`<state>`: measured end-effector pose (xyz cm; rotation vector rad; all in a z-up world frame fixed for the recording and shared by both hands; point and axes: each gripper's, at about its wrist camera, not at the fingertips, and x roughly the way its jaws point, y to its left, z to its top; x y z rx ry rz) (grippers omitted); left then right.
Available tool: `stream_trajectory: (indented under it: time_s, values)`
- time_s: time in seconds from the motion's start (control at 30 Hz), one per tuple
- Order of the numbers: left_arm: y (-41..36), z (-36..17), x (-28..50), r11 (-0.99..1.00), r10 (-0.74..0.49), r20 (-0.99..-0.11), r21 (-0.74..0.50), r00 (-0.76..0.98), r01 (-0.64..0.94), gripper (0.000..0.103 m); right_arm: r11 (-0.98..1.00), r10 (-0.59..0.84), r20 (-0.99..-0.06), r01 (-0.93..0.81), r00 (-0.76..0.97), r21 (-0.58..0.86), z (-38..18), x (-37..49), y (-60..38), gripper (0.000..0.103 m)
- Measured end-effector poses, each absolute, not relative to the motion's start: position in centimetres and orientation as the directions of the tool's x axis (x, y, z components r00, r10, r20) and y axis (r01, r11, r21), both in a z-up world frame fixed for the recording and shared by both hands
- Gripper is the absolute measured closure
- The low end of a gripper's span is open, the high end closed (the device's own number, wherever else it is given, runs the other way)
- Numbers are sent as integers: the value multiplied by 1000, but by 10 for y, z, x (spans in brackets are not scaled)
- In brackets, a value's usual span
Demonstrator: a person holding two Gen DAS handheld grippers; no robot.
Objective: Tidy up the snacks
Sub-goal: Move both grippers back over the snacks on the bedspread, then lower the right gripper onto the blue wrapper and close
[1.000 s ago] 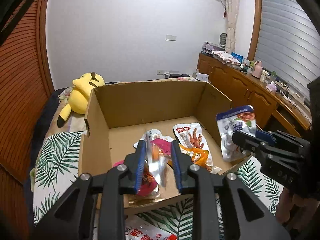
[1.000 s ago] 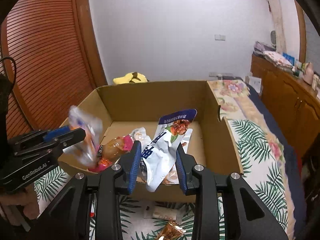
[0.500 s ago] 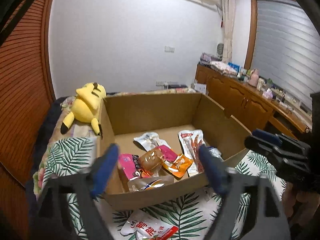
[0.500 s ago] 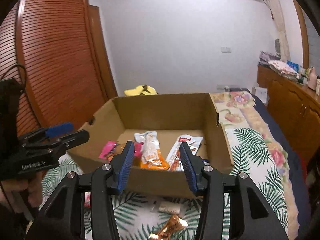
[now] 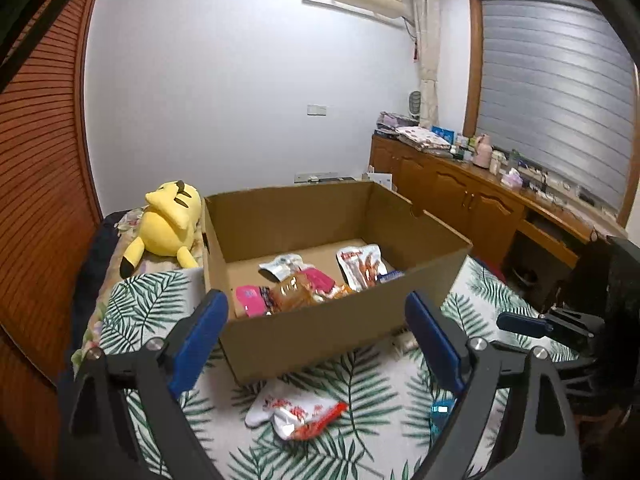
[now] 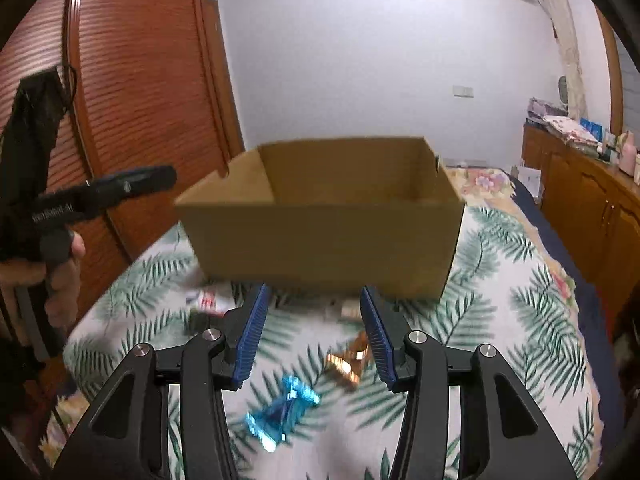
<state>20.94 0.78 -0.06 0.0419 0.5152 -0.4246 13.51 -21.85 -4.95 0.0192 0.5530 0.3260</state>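
Observation:
A brown cardboard box [image 5: 344, 332] stands on the leaf-print bedspread and holds several snack packets [image 5: 360, 266]. My left gripper [image 5: 316, 344] is wide open and empty, in front of the box. A white-and-red snack packet [image 5: 296, 416] lies on the bedspread below it. My right gripper [image 6: 314, 340] is open and empty, low over the bedspread before the box [image 6: 320, 236]. A blue wrapped snack [image 6: 280, 412] and a gold one [image 6: 348, 364] lie between its fingers. The right gripper also shows at the right of the left wrist view [image 5: 520, 322].
A yellow plush toy [image 5: 168, 220] lies left of the box. Wooden cabinets [image 5: 460, 196] with clutter line the right wall. A slatted wooden wardrobe [image 6: 140, 100] stands on the left. Small packets [image 6: 208, 302] lie by the box's front.
Both grippers let go of their packets into the box, opened, and drew back and down from it. The right one now hangs low over the loose snacks on the bedspread.

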Motion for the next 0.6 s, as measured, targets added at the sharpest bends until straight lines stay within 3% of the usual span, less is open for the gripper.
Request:
stream_trajectory:
  time_s: [0.17, 0.6]
  values:
    - [3, -17, 188, 908, -367, -498, -9, 785, 419, 12, 941, 327, -554, -318, 765, 117, -74, 121, -212, 54]
    - [8, -67, 169, 912, -361, -580, -55, 730, 407, 11, 942, 306, -651, -321, 694, 100, -117, 121, -193, 53]
